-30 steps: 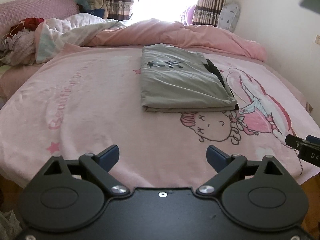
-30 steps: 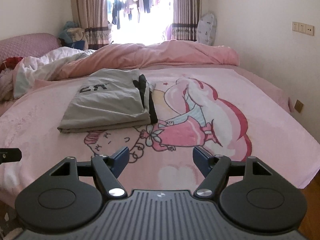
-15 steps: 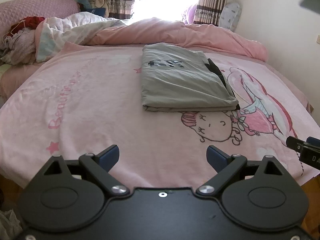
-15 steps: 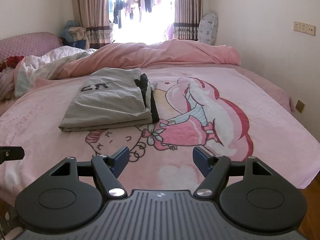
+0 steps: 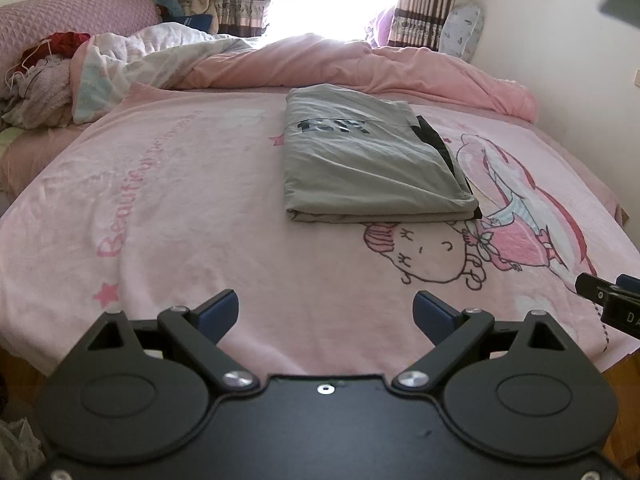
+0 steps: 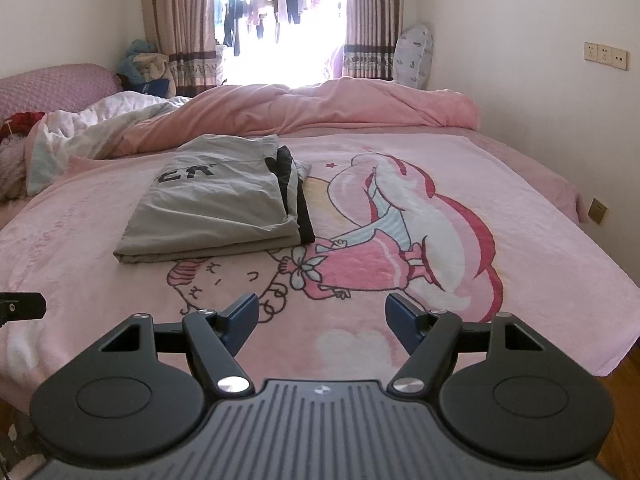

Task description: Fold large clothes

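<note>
Lying folded flat on the pink blanket, the grey garment sits beyond both empty, spread grippers.

Left gripper, right gripper: black linkages, blue pads, silver screws.

The folded grey garment is smooth, matt woven cloth, lying on a soft, fuzzy pink fleece blanket, while each hand-held gripper is matt black plastic with shiny metal pivot screws.
</note>
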`<state>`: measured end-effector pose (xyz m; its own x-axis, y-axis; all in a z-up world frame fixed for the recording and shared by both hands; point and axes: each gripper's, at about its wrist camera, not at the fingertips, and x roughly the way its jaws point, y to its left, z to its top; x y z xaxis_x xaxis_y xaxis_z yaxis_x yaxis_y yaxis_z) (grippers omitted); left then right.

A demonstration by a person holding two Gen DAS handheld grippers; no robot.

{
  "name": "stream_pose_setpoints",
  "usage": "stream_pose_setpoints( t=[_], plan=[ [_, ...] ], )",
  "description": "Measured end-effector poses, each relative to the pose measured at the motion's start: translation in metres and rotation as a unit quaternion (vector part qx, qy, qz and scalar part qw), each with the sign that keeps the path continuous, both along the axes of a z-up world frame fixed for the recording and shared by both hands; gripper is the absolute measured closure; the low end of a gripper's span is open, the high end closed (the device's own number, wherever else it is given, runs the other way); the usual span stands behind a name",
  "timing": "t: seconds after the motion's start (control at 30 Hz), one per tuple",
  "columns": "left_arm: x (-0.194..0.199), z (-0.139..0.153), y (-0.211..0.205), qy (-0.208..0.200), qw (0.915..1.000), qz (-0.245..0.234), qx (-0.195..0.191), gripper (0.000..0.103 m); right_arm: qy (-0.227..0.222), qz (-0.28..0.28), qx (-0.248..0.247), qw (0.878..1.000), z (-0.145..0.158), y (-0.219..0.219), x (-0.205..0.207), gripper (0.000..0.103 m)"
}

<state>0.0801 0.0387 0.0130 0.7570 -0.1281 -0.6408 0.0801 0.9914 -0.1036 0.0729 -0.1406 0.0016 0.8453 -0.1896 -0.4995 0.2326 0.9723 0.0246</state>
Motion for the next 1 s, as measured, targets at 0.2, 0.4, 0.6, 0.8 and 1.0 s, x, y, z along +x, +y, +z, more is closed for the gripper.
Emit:
stream_pose_setpoints(
  t=[0.2, 0.4, 0.6, 0.8, 1.0],
  plan=[
    [0.0009, -0.0002, -0.0019, 0.002, 1.0000, 0.001, 0.001, 0.007, 0.002, 0.000, -0.001, 1.000, -0.0020, -0.0019, 0.0015, 0.018],
    [0.0020, -0.0001, -0.0027, 0.004, 1.0000, 0.001, 0.003, 0.007, 0.003, 0.000, 0.000, 1.000, -0.0026, -0.0020, 0.0018, 0.018],
    [0.0031, -0.0002, -0.0033, 0.005, 1.0000, 0.000, 0.005, 0.007, 0.003, -0.003, 0.001, 1.000, -0.0033, -0.0026, 0.0020, 0.018],
    [0.0048, -0.0008, -0.0030, 0.007, 1.0000, -0.001, 0.005, 0.007, 0.006, -0.001, -0.001, 1.000, -0.0062, -0.0033, 0.0037, 0.018],
    [0.0078, -0.0014, -0.0020, 0.010, 0.9999, -0.003, 0.008, 0.007, 0.009, -0.004, 0.001, 1.000, -0.0076, -0.0036, 0.0051, 0.018]
  ],
)
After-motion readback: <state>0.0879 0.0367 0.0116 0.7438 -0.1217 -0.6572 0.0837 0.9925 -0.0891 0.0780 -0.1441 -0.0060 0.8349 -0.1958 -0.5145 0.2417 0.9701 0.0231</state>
